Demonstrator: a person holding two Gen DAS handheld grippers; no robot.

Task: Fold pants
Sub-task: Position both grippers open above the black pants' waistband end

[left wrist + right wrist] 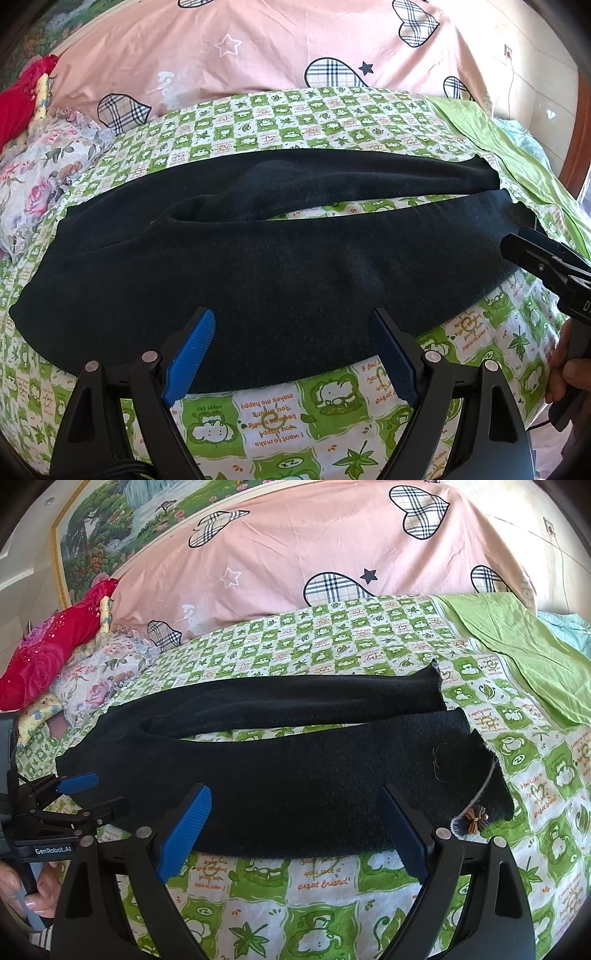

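Left wrist | pants (258, 266) flat, unfolded ahead of both tongs | left gripper (291, 354), right gripper (295, 830) spread wide, empty | folding seemingly not begun

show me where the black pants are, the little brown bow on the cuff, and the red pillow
black pants (295, 775): right wrist view, middle of the near leg.
brown bow (477, 816): right wrist view, centre of the bow at the near cuff.
red pillow (55, 646): right wrist view, its rose-patterned face.

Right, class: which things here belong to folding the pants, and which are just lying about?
For the job:
black pants
left gripper
right gripper
green checked sheet beneath

Lying about:
pink quilt
floral pillow
red cushion
plain green cloth
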